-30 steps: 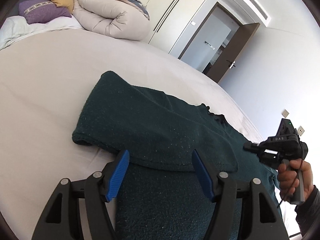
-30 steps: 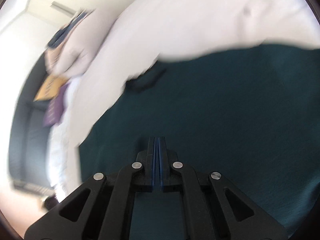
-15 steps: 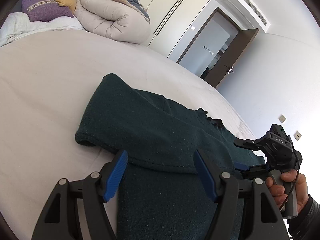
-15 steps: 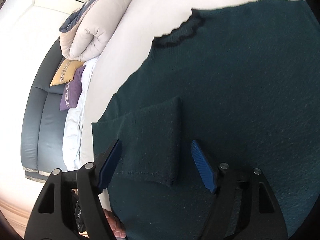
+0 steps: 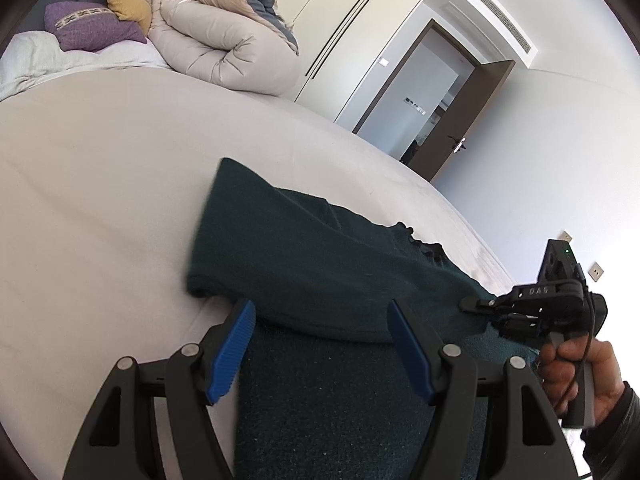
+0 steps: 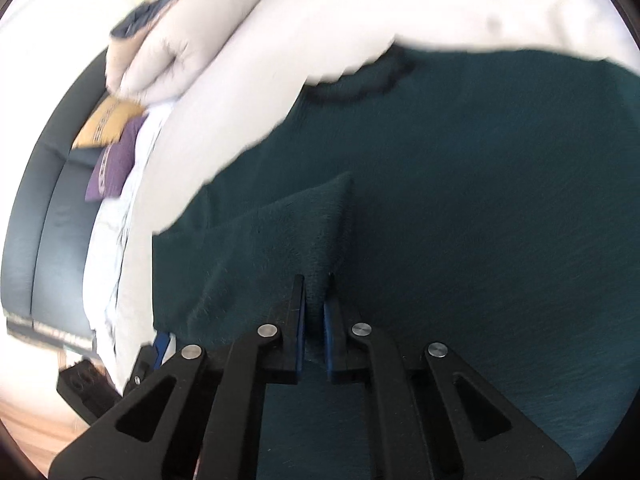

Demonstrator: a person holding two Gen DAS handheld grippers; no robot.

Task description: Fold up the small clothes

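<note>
The right gripper (image 6: 314, 320) pinches a fold of the green sweater (image 6: 460, 200) on the bed (image 5: 100, 200); the left gripper (image 5: 322, 344) hangs open over it.

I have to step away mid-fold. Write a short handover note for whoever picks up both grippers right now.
Right gripper: shut, pinching the edge of the folded-in sleeve.
Left gripper: open, holding nothing, poised over the sweater's near fold.
Sweater: dark green, flat on the bed.
Done: one sleeve lies across the body.
Left: probably the remaining folds; the other sleeve is not visible.
</note>
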